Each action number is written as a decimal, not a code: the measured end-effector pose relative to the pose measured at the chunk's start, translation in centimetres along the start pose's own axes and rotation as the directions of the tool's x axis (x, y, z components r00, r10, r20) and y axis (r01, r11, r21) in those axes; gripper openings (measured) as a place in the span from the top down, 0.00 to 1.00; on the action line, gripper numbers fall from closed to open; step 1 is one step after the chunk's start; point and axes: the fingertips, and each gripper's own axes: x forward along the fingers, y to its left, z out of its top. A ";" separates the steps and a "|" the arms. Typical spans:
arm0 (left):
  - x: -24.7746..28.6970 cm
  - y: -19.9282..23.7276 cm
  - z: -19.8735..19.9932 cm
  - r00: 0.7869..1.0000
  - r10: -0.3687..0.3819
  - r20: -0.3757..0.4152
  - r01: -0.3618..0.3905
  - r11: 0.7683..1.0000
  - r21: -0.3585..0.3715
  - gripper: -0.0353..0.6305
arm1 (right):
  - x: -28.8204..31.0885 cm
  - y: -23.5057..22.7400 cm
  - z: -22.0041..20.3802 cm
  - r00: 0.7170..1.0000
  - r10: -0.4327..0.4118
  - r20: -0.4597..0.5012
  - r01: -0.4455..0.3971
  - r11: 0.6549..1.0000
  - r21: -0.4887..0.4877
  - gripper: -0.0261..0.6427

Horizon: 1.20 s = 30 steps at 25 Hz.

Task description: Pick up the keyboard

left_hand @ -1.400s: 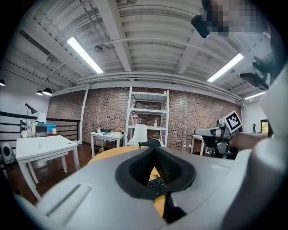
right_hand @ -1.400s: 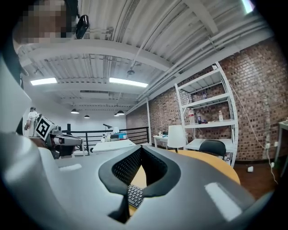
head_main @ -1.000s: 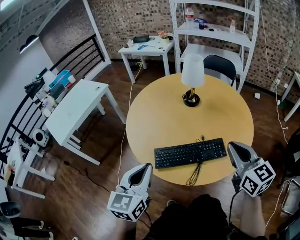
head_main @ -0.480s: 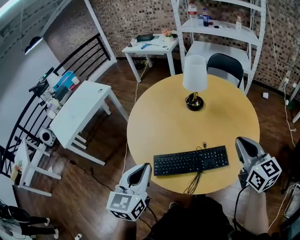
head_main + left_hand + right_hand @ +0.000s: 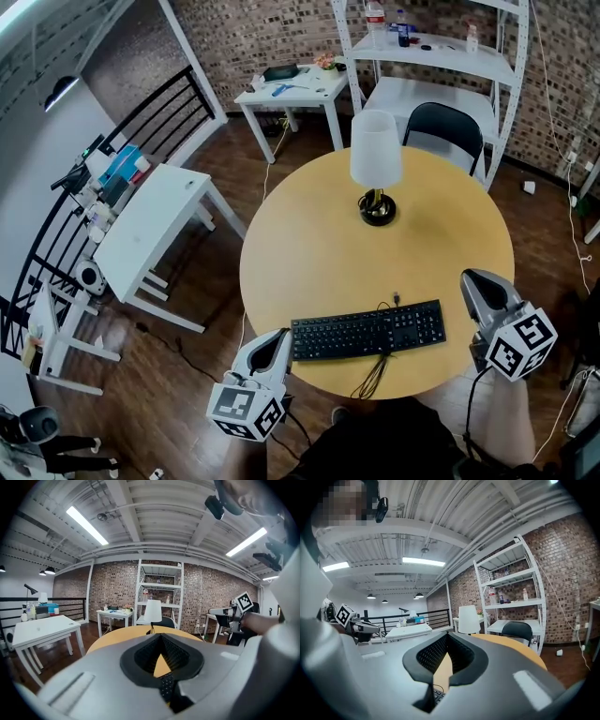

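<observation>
Left gripper: jaws closed, empty, at the near-left rim of the round yellow wooden table. The flat black keyboard lies untouched by the front edge, between my tools. Right gripper: also closed and empty, just beside the keyboard's right end. This looks like the approach; next, both should open and flank the ends. The gripper views confirm the closed tips; only the head view shows the black cable trailing over the edge.

Keyboard on round table near edge; lamp behind it; chair beyond table.
</observation>
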 end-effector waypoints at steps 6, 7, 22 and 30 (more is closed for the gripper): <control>2.6 0.3 -0.8 0.998 0.034 -0.056 -0.034 0.999 0.002 0.80 | 1.6 -2.6 -1.6 0.998 0.044 -0.045 -0.043 0.998 0.040 0.96; 3.1 0.4 -1.3 0.997 0.033 -0.076 -0.034 0.999 -0.017 0.80 | 2.0 -3.1 -2.2 0.997 0.055 -0.054 -0.052 0.997 0.048 0.96; 8.5 3.6 -10.5 0.952 0.107 -0.288 -0.163 0.970 -0.179 0.76 | 7.4 -9.8 -9.5 0.981 0.094 -0.172 -0.066 0.985 0.160 0.96; 8.5 10.6 -21.8 0.879 0.008 -0.477 -0.206 0.909 -0.364 0.66 | 10.9 -9.9 -19.8 0.904 0.140 -0.404 -0.035 0.966 0.257 0.79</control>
